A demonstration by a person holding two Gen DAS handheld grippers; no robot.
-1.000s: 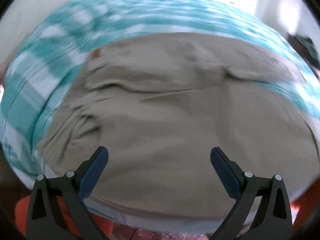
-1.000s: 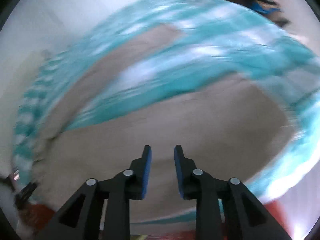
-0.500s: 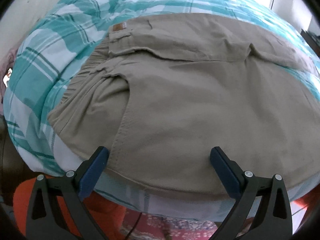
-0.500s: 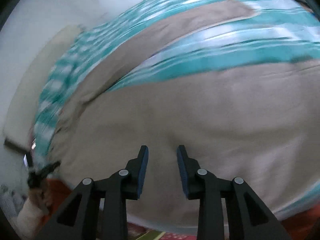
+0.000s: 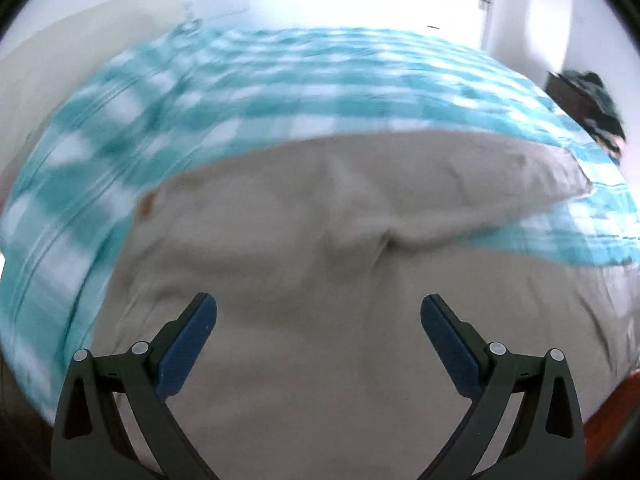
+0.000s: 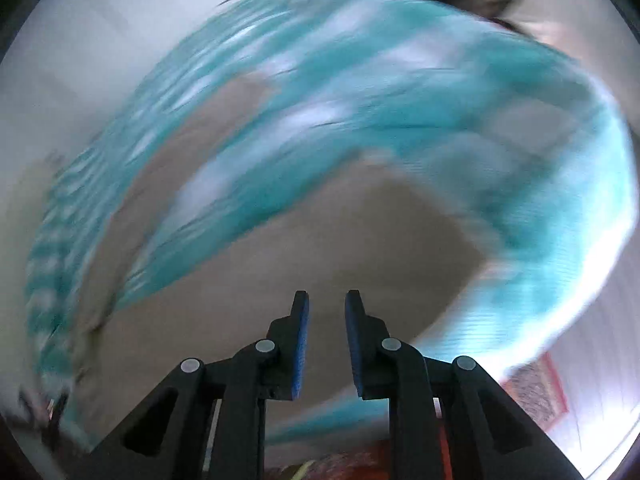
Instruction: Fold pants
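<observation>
Beige pants (image 5: 304, 248) lie spread on a bed with a teal and white checked cover (image 5: 280, 84). In the left wrist view my left gripper (image 5: 318, 310) hangs above the pants' wide upper part, jaws far apart with nothing between them. A small brown label (image 5: 147, 200) shows at the waistband on the left. In the right wrist view, blurred by motion, my right gripper (image 6: 326, 308) hovers over one leg of the pants (image 6: 320, 248). Its jaws are closing, a narrow gap remains, and nothing is between the pads. The other leg (image 6: 192, 136) stretches off to the upper left.
White walls and a bright window lie beyond the bed. A dark heap of things (image 5: 596, 108) sits at the far right of the bed. Red patterned floor covering (image 6: 536, 392) shows below the bed's near edge.
Both views have swung and blurred as the hands moved over the pants. The left view now shows more of the far bed. The right jaws' gap has narrowed slightly.
</observation>
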